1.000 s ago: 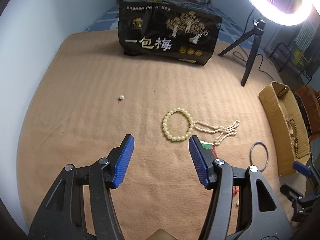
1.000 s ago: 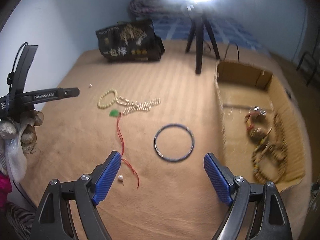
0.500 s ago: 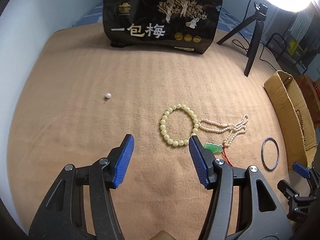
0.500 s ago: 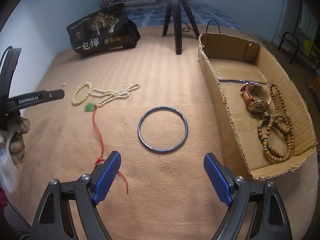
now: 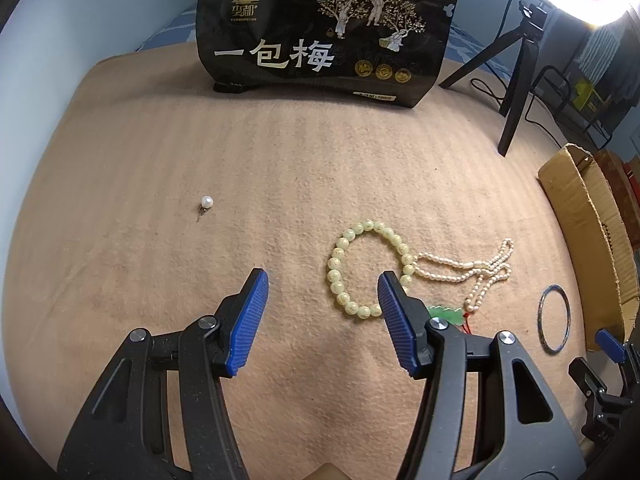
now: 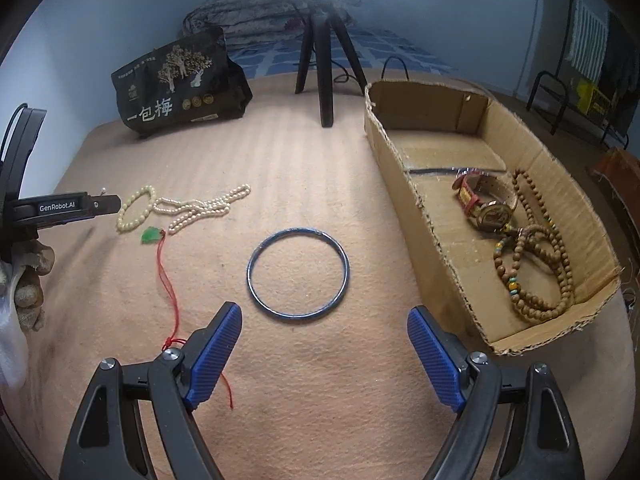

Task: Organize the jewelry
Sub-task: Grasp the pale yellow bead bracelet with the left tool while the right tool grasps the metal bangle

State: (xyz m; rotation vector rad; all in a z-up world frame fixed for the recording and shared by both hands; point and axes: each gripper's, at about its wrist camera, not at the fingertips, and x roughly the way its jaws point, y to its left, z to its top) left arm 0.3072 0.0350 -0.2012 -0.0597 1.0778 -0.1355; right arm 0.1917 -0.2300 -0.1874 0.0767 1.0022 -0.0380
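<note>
On the tan blanket lie a pale bead bracelet (image 5: 349,263), a pearl necklace (image 5: 468,270), a green pendant (image 5: 446,314) on a red cord (image 6: 168,280), a blue bangle (image 6: 298,275) and a single pearl earring (image 5: 207,202). My left gripper (image 5: 322,284) is open and empty, its right finger just over the bracelet's near edge. My right gripper (image 6: 324,316) is open and empty, just short of the bangle. The cardboard box (image 6: 404,168) on the right holds a watch (image 6: 486,204) and wooden bead strings (image 6: 536,256).
A black snack bag (image 5: 324,32) stands at the far side of the blanket. A ring-light tripod (image 6: 322,68) stands behind the box. The left gripper also shows at the left edge of the right wrist view (image 6: 60,208).
My left gripper has moved forward toward the bead bracelet. My right gripper has moved closer to the blue bangle. Both stay open.
</note>
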